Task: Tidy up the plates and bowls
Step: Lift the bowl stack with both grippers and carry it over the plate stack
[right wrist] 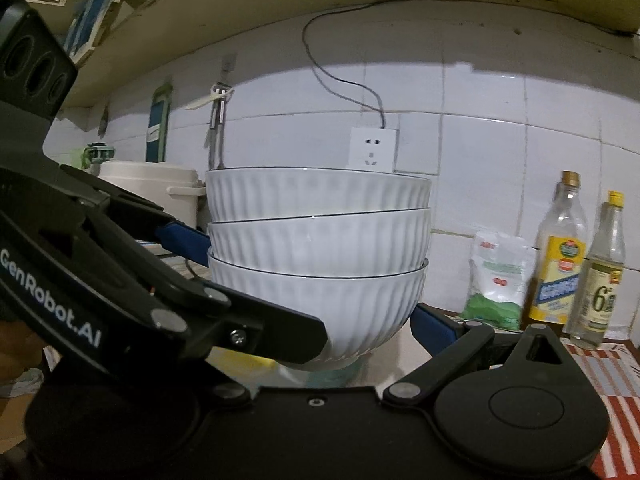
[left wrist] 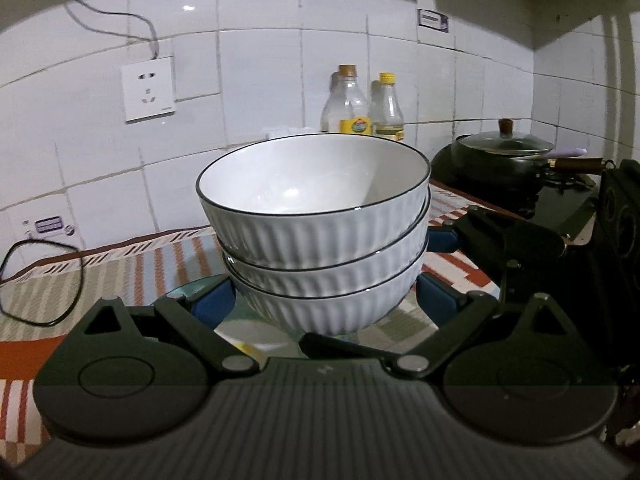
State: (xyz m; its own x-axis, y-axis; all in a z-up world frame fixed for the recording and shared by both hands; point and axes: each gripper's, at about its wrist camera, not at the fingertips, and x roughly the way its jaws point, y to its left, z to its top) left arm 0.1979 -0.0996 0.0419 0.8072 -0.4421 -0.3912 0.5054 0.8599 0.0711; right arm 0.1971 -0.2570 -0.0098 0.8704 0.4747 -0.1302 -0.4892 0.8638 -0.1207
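Three stacked bowls [left wrist: 316, 236] sit on a plate [left wrist: 256, 332] on the desk, both tools spread wide around the bottom bowl: left tool [left wrist: 326, 302], right tool [right wrist: 316, 280]. Best bet is squeezing evenly and lifting level so the stack doesn't tip.

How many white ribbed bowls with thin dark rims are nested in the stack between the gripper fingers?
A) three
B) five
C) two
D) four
A: the stack of white ribbed bowls shows three dark rims one above another in both wrist views, standing on a glass plate.
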